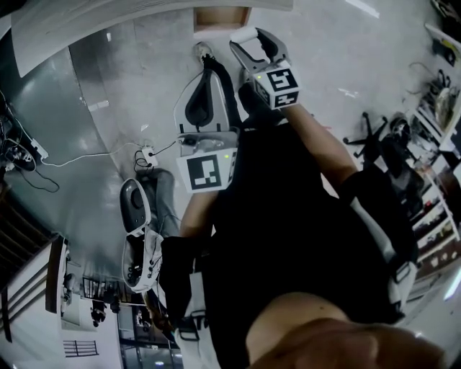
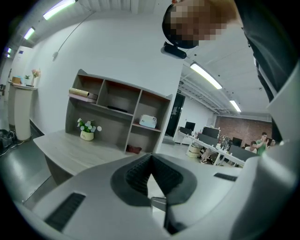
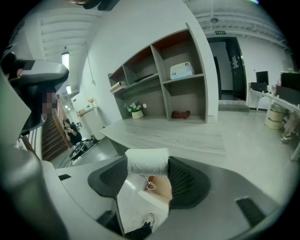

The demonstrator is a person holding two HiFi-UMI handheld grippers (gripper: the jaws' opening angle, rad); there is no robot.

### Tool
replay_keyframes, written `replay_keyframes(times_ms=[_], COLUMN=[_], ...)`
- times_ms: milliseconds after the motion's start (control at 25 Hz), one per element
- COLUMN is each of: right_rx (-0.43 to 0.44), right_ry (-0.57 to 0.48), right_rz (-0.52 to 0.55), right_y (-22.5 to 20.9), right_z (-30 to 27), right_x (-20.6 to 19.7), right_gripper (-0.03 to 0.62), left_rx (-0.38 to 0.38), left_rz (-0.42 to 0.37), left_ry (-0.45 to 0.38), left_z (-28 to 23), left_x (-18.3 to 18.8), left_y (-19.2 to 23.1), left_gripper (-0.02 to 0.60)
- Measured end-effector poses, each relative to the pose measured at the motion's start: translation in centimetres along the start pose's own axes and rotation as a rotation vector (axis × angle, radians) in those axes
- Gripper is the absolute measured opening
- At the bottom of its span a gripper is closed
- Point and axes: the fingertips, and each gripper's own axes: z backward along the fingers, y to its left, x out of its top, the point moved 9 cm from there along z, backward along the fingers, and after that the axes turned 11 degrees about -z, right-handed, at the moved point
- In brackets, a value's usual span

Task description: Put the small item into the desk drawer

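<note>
My right gripper is held out ahead of the person's body, shut on a small white roll. In the right gripper view the roll lies crosswise between the dark pads of that gripper, with a loose thread end hanging below. The left gripper sits lower and nearer the body; in its own view its jaw tips meet with nothing between them. A pale wooden desk stands ahead. A brown open box shape shows beyond the roll; I cannot tell if it is the drawer.
A grey shelf unit stands on the desk, with a flower pot, a white device and a reddish item. A power strip with cables and an office chair are on the floor. People sit at far desks.
</note>
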Motion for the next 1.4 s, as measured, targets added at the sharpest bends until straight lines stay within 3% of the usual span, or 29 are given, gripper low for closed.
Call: replay_keyframes(times_ms=[1040,1400], right_rx=[-0.182,-0.244], right_ry=[0.297,0.374], right_rz=[-0.080,-0.171], right_y=[-6.2,-7.1], right_z=[-14.5,-17.5], right_x=[-11.1,-14.0], right_gripper=[0.256,0.256], left_rx=[-0.022,-0.021], left_rz=[0.049,0.070], left_ry=[0.080,0.109], left_z=[-4.0,-4.9], left_x=[-2.4,-3.8], left_y=[1.8,2.8], left_gripper=[-0.008,-0.008])
